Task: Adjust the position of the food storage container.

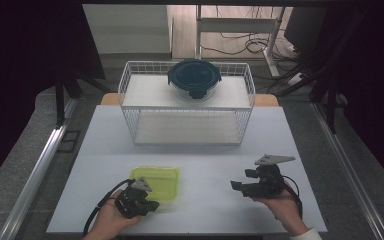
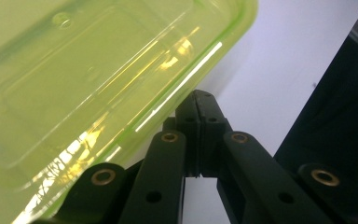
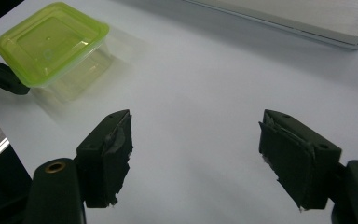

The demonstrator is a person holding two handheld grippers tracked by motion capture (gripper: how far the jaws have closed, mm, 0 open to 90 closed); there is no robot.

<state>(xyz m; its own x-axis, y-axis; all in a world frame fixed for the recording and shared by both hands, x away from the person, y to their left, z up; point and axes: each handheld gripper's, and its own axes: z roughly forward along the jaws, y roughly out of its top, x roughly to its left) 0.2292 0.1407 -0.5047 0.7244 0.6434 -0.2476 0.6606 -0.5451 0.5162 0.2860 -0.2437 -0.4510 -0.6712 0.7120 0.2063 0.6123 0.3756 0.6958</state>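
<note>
A clear box with a yellow-green lid (image 1: 156, 182) stands on the white table (image 1: 205, 160) at the front left. My left gripper (image 1: 151, 204) is shut at the box's near edge. In the left gripper view its closed tips (image 2: 199, 100) meet the lid's rim (image 2: 98, 84), and I cannot tell whether they pinch it. At the front right, my right gripper (image 1: 243, 180) is open and points left across the table. The right gripper view shows its gap (image 3: 196, 154) holding only bare table, with the box (image 3: 51, 42) farther off and the left gripper (image 3: 2, 77) at the box's edge.
A white wire rack (image 1: 187, 125) stands at the table's far middle. A round glass container with a dark teal lid (image 1: 195, 77) sits on its top shelf. The rack's lower board (image 3: 307, 18) is at the top right of the right gripper view. Cables lie on the floor behind.
</note>
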